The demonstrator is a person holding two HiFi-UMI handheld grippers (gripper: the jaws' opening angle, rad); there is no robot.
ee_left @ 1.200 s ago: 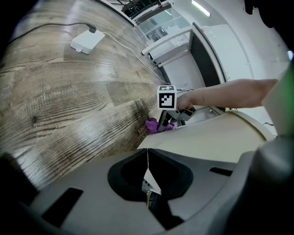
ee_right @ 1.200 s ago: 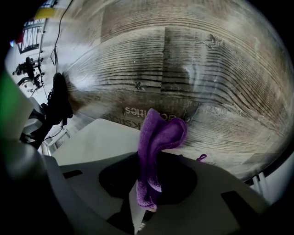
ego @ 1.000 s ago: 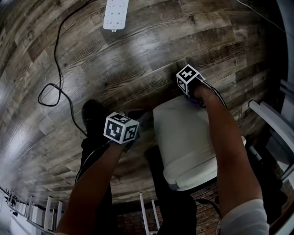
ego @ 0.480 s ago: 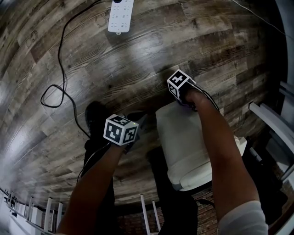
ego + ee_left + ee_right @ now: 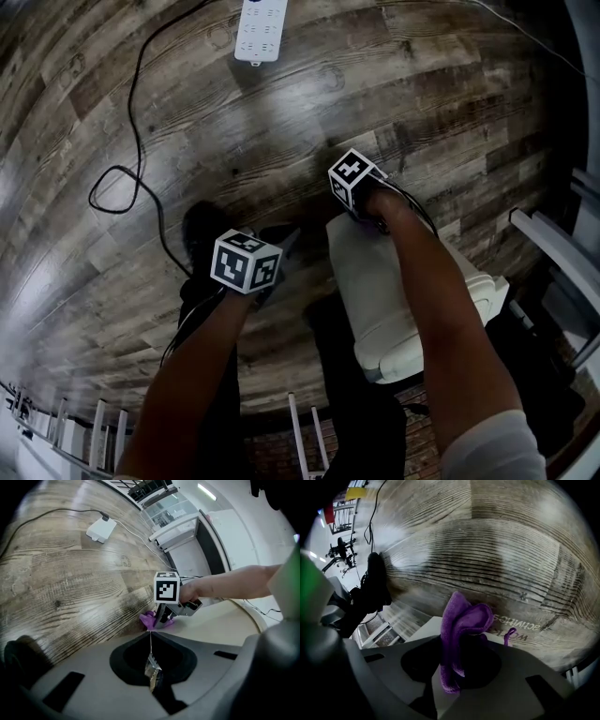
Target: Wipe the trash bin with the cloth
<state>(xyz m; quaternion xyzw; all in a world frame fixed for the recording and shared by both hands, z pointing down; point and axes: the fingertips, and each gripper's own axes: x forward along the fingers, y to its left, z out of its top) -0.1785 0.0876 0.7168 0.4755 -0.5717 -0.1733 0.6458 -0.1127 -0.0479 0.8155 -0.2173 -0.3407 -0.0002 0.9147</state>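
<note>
A white trash bin [image 5: 398, 300] leans on the wood floor between the person's legs. My right gripper [image 5: 366, 214] is at the bin's far top edge, shut on a purple cloth [image 5: 461, 625] that presses against the bin's white surface [image 5: 423, 631]. In the left gripper view the same cloth [image 5: 151, 619] bunches under the right gripper [image 5: 160, 619] on the bin [image 5: 220, 620]. Left of the bin, apart from it, my left gripper [image 5: 284, 247] hangs with its jaws shut and nothing in them.
A white power strip [image 5: 261, 28] lies on the floor far ahead, its black cable [image 5: 131, 173] looping to the left. A dark shoe [image 5: 202, 230] stands beside the left gripper. White metal frame bars [image 5: 553, 248] run along the right edge.
My right gripper has slid left along the bin's far edge with the cloth. The bin's top has swung left with it. The left gripper has stayed put.
</note>
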